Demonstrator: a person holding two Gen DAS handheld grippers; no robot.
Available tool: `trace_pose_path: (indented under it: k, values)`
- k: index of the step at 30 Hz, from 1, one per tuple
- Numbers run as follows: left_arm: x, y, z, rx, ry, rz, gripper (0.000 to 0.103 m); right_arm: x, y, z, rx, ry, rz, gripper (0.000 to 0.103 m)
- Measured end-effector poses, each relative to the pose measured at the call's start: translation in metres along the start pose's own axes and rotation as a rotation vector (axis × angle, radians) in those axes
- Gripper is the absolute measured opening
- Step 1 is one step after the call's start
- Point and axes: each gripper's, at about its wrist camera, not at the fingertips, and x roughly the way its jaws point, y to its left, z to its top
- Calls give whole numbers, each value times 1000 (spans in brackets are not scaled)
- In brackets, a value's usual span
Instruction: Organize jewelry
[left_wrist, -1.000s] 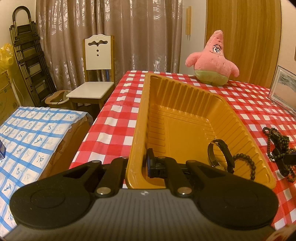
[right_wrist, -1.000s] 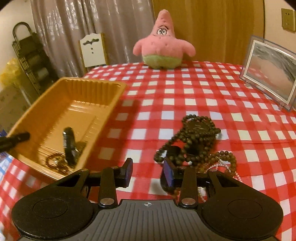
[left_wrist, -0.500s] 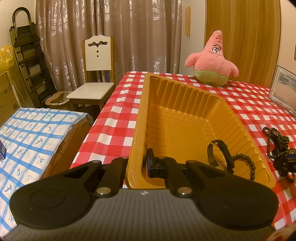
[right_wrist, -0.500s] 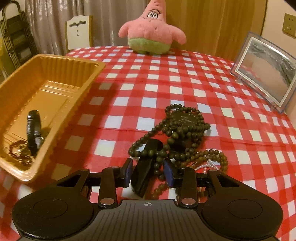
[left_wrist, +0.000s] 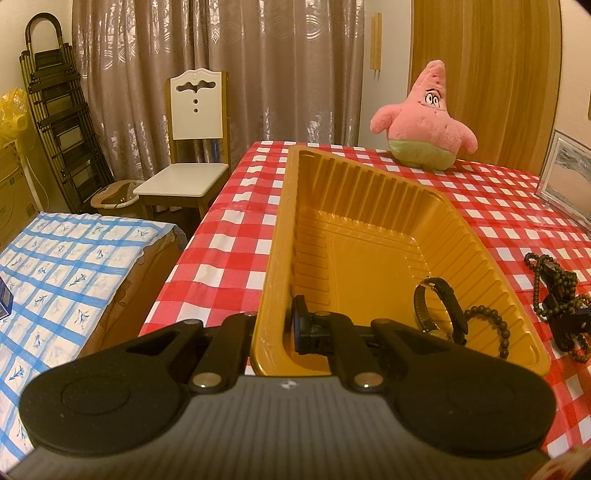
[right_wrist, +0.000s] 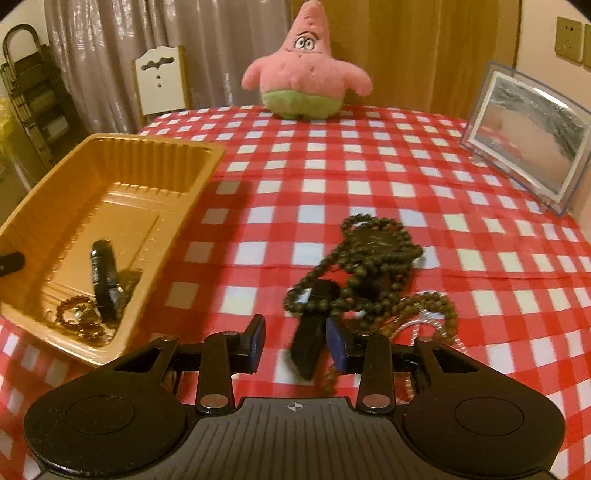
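Tray (left_wrist: 273, 280) wall sits clamped in the left gripper (left_wrist: 275, 328). Rightward on the tabletop (right_wrist: 369, 177), the right gripper (right_wrist: 295, 345) gapes around a stiff black strap (right_wrist: 314, 325) tangled in limp, slippery beads (right_wrist: 373, 258); grasping the strap seems surest.

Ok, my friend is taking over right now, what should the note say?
Left hand-held gripper: shut on the near wall of the yellow tray, steadying it.
Right hand-held gripper: open, a black strap between its fingers, not pinched.
Done: watch and small bead bracelet lie in the tray.
Left: the dark bead necklaces tangled with the strap on the checked tablecloth probably go in the tray next.
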Motion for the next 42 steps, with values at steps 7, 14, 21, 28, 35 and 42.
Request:
trace_pose_path:
  k: [7,14,21,28,35,42]
  values:
    - [0,0,-1,1,-1,0,6,21,-1,0,18,23,-31,38]
    - [-2,2,-2,5,-3,-1,6,40,-9,6,-14,13,-87,38]
    - [-3,1,-2,8,-3,-2,6,38,-5,3,-62,28,-54,22]
    - [-4,0,-2,9,-4,-2,6,21,-15,-5,21,113,62,21]
    - [-7,-1,-1,12,-7,-3,6,-21,-10,6,108,78,267,21]
    - [-8,-2,-1,14,-7,-3,6,-27,34,33,66,19,456,21]
